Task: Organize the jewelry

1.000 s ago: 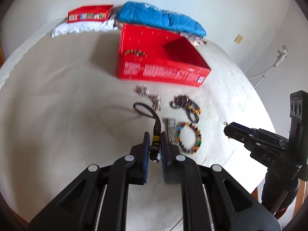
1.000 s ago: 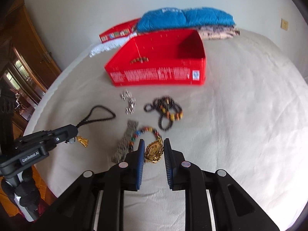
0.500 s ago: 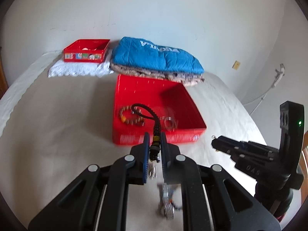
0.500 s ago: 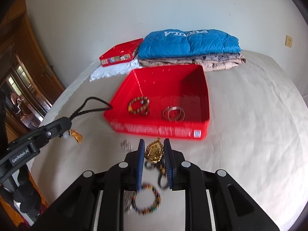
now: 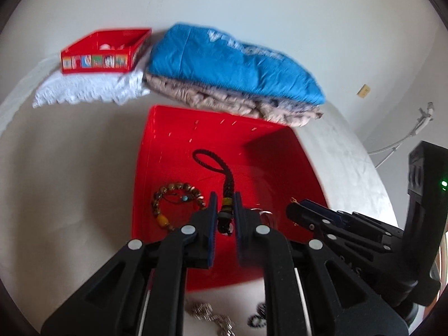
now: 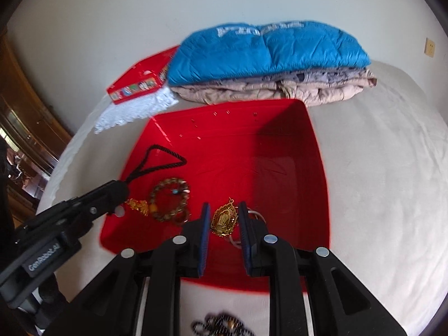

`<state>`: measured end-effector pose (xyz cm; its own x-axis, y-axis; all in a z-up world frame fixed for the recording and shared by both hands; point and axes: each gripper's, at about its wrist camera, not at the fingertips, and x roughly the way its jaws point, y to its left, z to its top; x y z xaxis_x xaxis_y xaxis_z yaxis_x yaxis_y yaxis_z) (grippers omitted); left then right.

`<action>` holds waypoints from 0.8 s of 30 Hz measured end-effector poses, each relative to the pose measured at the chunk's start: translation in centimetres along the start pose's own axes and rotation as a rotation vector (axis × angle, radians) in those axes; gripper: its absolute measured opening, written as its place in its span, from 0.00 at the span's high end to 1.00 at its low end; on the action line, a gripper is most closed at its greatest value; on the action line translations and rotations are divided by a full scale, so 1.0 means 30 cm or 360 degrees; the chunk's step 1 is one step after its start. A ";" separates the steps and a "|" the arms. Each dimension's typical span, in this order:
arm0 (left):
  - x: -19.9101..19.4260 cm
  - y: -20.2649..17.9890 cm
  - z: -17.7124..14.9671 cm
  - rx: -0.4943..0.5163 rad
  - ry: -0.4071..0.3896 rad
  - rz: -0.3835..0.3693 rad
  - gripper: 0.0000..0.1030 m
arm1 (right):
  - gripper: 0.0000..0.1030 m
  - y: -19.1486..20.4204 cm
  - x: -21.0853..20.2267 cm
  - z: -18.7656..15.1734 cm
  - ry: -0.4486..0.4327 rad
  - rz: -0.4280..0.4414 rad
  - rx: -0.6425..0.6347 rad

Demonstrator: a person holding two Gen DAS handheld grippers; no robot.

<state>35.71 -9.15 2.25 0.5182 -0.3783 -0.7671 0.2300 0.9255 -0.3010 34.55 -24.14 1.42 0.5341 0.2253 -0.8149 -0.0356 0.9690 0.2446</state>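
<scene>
A large red tray [image 5: 173,140] [image 6: 316,168] sits on the white bed. My left gripper [image 5: 224,204] is shut on a black cord charm [image 5: 228,179] and holds it over the tray; its cord loop [image 6: 156,165] and gold charm [image 6: 137,205] show in the right wrist view. My right gripper [image 6: 224,215] is shut on a gold pendant [image 6: 224,219] held over the tray's near part. A brown bead bracelet [image 5: 173,198] [image 6: 170,201] and a silver bangle [image 6: 260,218] lie inside the tray.
Folded blue and beige quilts [image 5: 238,64] [image 6: 268,61] lie behind the tray. A small red box [image 5: 103,53] sits on a white lace cloth [image 5: 89,89] at the back left. A silver chain [image 5: 212,316] and dark beads [image 6: 221,324] lie on the bed in front of the tray.
Both grippers have risen from the bed and moved forward over the red tray, each carrying its piece. The loose jewelry on the bed now lies behind and below them.
</scene>
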 end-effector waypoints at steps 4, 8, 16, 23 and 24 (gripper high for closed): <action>0.081 0.032 -0.006 -0.0009 0.0071 0.0032 0.91 | 0.81 -0.016 0.061 -0.003 0.0051 -0.0034 -0.0011; 0.122 0.042 -0.015 0.0009 0.0106 0.0067 0.91 | 0.81 -0.031 0.083 -0.006 0.0071 -0.0062 -0.0001; 0.116 0.054 -0.017 0.0010 0.0108 0.0074 0.90 | 0.80 -0.029 0.068 -0.004 0.0045 -0.0098 -0.0015; 0.046 0.054 -0.012 0.0011 0.0023 0.0119 0.75 | 0.67 -0.010 0.028 -0.016 -0.0022 -0.0132 -0.0053; 0.038 0.052 -0.009 0.0017 0.0006 0.0139 0.75 | 0.65 -0.006 0.022 -0.018 -0.0034 -0.0154 -0.0062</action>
<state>36.45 -8.12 0.76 0.5336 -0.2961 -0.7922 0.1931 0.9546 -0.2268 34.45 -24.12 0.54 0.5547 0.1284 -0.8221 -0.0155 0.9895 0.1440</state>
